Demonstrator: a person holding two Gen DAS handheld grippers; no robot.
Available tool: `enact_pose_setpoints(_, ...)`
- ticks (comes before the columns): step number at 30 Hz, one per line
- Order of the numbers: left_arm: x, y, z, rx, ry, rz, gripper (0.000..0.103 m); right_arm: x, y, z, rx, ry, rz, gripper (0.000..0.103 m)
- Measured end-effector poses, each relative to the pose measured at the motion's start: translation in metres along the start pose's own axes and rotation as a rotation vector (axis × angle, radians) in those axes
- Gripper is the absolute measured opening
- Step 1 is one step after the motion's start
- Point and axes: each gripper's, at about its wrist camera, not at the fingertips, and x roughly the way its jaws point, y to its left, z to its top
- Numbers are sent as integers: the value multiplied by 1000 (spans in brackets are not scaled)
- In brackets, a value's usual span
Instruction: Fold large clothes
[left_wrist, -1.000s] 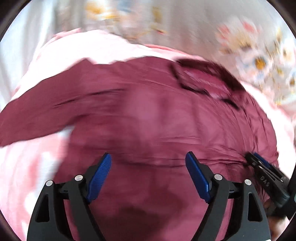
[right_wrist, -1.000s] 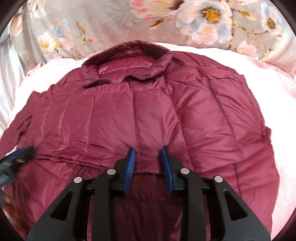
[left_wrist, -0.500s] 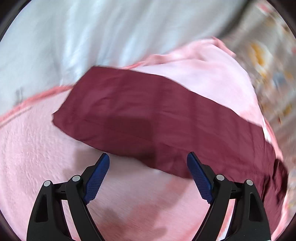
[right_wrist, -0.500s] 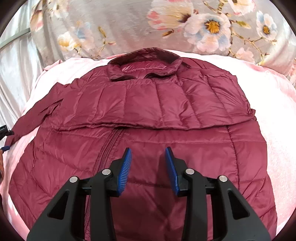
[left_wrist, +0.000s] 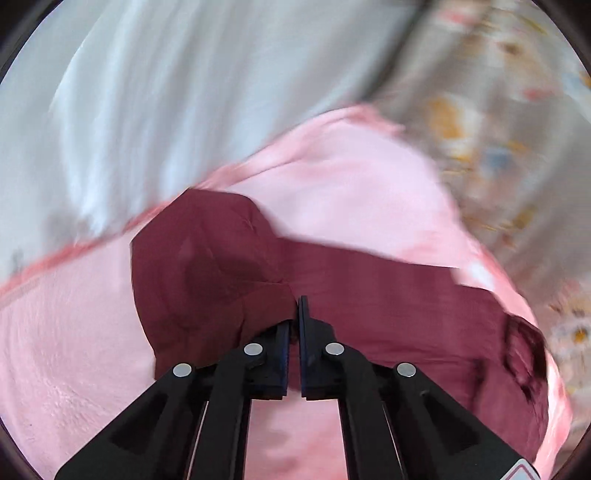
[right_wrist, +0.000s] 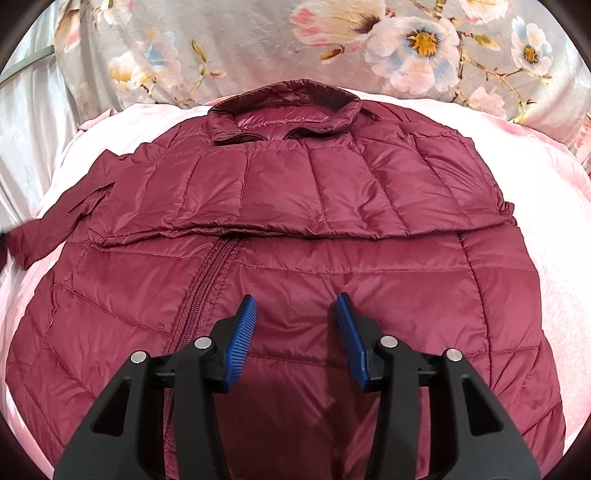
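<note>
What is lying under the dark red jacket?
The jacket lies on a pink blanket; a floral cloth is behind its collar. The left gripper pinches its sleeve. What lies beneath the jacket's middle is covered.

no readable text, labels or numbers

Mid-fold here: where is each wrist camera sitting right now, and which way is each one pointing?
Left wrist: on the left tongs, low over the pink blanket, facing the jacket's outstretched sleeve; its black arms and shut blue pads show, clamped on the sleeve's end.
Right wrist: on the right tongs, above the jacket body, facing toward the collar and the floral fabric beyond; its open blue pads show.
Shared: both see the same maroon jacket and pink blanket, with floral fabric behind.
</note>
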Motion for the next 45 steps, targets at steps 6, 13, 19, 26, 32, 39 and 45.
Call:
enact_pose_setpoints(6,-63,-155,-22,291,-91,-218,1,-4,-11,0,58,-19,40,44)
enact_pose_setpoints(13,-80,-314,-131,558,104,-473,16,-17,-35,0,142,-36,72,49)
enact_pose_setpoints(19,-45,-349,-220,636,239,-477,82,-37,-69,-6,182,-55,43,57)
enact_pose_setpoints(26,-61,-301,-195,502,263,-597,82,-51,-77,0,143,-72,27,61)
enact_pose_setpoints(32,-54,-248,-124,424,150,-452,83,-57,-40,30,17,-108,38,65)
enact_pose_setpoints(39,13,-199,-87,258,209,-262,82,-33,34,58,-256,-153,22,70)
enact_pose_setpoints(45,55,-206,-105,317,242,-144,80,9,63,75,-324,-89,-5,70)
